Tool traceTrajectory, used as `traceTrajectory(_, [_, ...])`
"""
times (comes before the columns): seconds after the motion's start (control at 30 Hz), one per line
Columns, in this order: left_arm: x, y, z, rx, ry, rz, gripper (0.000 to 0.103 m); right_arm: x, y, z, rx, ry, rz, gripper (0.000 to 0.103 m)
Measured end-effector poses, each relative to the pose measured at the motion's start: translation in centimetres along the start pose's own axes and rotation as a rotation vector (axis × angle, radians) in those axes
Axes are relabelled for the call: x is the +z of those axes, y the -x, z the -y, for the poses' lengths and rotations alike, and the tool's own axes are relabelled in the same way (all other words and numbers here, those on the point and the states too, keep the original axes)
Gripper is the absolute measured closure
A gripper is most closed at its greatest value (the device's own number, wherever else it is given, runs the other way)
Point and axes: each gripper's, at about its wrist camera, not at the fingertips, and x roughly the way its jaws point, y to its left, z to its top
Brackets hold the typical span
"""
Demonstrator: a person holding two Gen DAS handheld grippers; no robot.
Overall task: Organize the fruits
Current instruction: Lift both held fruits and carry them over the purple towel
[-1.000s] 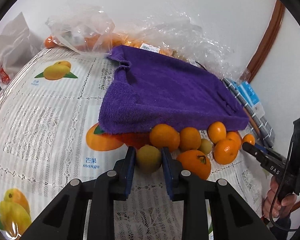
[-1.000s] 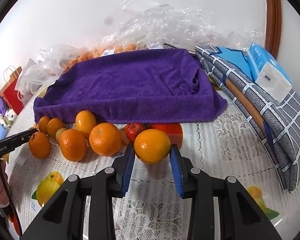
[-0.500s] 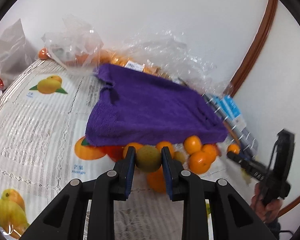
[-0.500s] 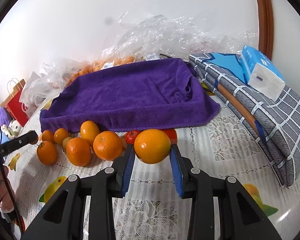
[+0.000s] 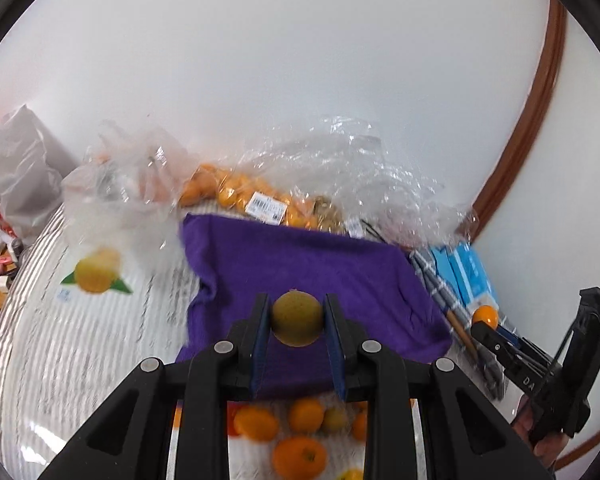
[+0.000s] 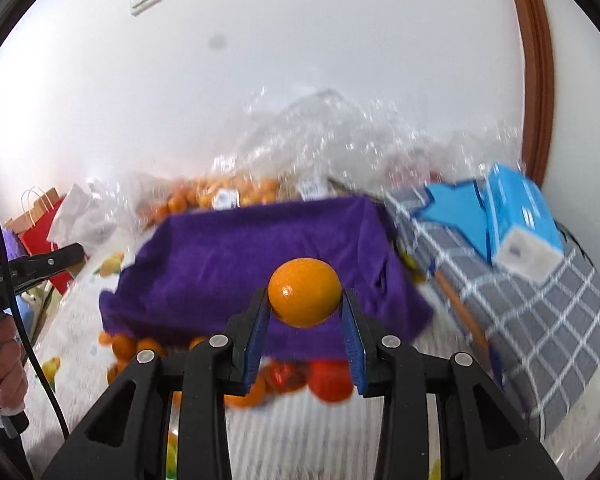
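My left gripper (image 5: 296, 322) is shut on a yellow-green citrus fruit (image 5: 297, 317) and holds it in the air over the near edge of the purple towel (image 5: 300, 276). My right gripper (image 6: 305, 310) is shut on an orange (image 6: 305, 291), also raised above the purple towel (image 6: 240, 264). Several loose oranges (image 5: 298, 456) lie on the tablecloth below the towel's near edge. They also show in the right wrist view (image 6: 126, 346), beside a small red fruit (image 6: 286, 376). The right gripper with its orange appears at the right of the left wrist view (image 5: 485, 316).
Clear plastic bags of oranges (image 5: 236, 196) lie behind the towel against the wall. A folded checked cloth (image 6: 540, 320) with a blue tissue pack (image 6: 520, 220) lies to the right. A red paper bag (image 6: 40, 224) stands at the left. The tablecloth (image 5: 80, 340) has fruit prints.
Both grippers have lifted off the table with their fruit and moved forward over the towel. The loose oranges stay below on the cloth.
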Motion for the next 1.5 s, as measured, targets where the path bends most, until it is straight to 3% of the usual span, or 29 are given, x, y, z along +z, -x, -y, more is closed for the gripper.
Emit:
traceTrajectory(0.3, [2.2, -5.3, 0.9, 0.035, -0.017, 0.027, 0.078, 3.6, -4.6, -0.3, -0.002, 0.009, 0.025, 0.067])
traceTrajectory(0.53, [0.9, -7.9, -1.0, 0.052, 0.033, -0.011, 0.078, 2.4, -8.1, 0.2, -0.002, -0.007, -0.021, 0.067])
traceTrajectory(0.9, [0.0, -9.2, -1.5, 0.074, 0.004, -0.023, 0.078, 1.2, -10.1, 1.5, -0.026, -0.021, -0.064, 0.067])
traceTrajectory(1.5, [-1.8, -11.4, -0.3, 0.096, -0.066, -0.122, 0.078, -0.7, -12.6, 0.0, -0.017, 0.026, -0.164, 0.067])
